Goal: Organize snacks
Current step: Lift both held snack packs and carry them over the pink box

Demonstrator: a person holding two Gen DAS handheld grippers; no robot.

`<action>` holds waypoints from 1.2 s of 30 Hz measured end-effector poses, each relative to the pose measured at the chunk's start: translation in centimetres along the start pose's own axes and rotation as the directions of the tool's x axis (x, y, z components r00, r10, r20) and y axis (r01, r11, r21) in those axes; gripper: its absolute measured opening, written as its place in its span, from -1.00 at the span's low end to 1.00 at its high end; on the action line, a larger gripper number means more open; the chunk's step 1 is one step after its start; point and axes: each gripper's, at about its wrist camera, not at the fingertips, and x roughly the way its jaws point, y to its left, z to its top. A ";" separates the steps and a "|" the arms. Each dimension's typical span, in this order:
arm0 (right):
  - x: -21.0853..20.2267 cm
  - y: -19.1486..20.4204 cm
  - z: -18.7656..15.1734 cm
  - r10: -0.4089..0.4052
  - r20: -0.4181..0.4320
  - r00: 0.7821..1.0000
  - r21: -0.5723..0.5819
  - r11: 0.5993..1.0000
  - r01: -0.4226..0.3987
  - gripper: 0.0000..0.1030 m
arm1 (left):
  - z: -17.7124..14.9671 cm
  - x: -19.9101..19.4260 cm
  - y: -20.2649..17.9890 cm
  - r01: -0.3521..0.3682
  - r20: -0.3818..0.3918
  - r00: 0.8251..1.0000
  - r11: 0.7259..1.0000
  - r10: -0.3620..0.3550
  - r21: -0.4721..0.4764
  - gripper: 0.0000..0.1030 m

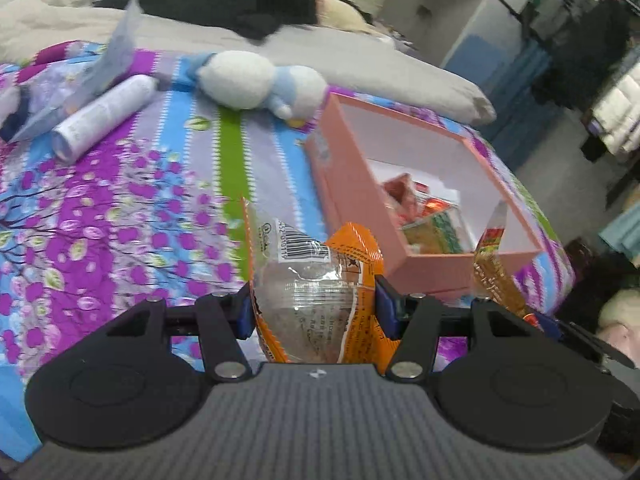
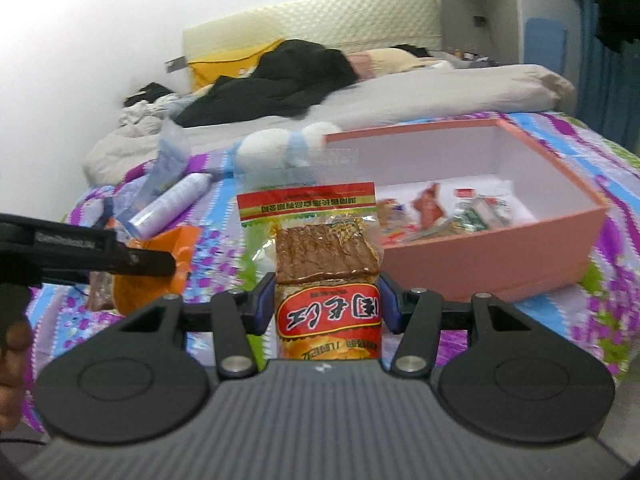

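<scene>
A: Snacks, two packets, both lifted above the floral bedspread (image 1: 120, 208). The orange packet (image 1: 316, 280), clear window and barcode facing the camera, sits clamped between the pads of the left gripper (image 1: 316, 312). The red-labelled packet (image 2: 328, 280) of brown strips is pinched by the right gripper (image 2: 326, 304).

B: Container?

A: The pink box (image 2: 480, 256) lies open on the bedspread, just beyond both grippers, right of centre, with several small wrapped snacks on its white floor.

B: Surroundings?

A: A white-and-blue plush toy (image 1: 256, 80) lies at the box's far corner; a white bottle (image 1: 100, 116) lies on its side further left.
</scene>
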 end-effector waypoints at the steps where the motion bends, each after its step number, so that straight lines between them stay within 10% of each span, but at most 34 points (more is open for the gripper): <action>1: -0.3 -0.5 -0.2 -0.007 -0.002 1.000 0.009 1.000 0.007 0.06 | -0.1 0.0 -0.6 0.010 0.001 1.000 1.000 -0.010 0.012 0.20; 17: 0.0 -5.2 1.4 -0.105 0.067 0.992 0.037 0.994 0.102 0.06 | 3.5 4.0 -6.7 0.079 0.033 0.996 0.991 -0.083 0.106 0.20; 36: 8.8 -10.0 9.0 -0.067 0.051 0.996 0.083 0.995 0.063 0.07 | 11.8 14.4 -9.1 -0.007 -0.024 1.000 0.995 0.009 0.104 0.20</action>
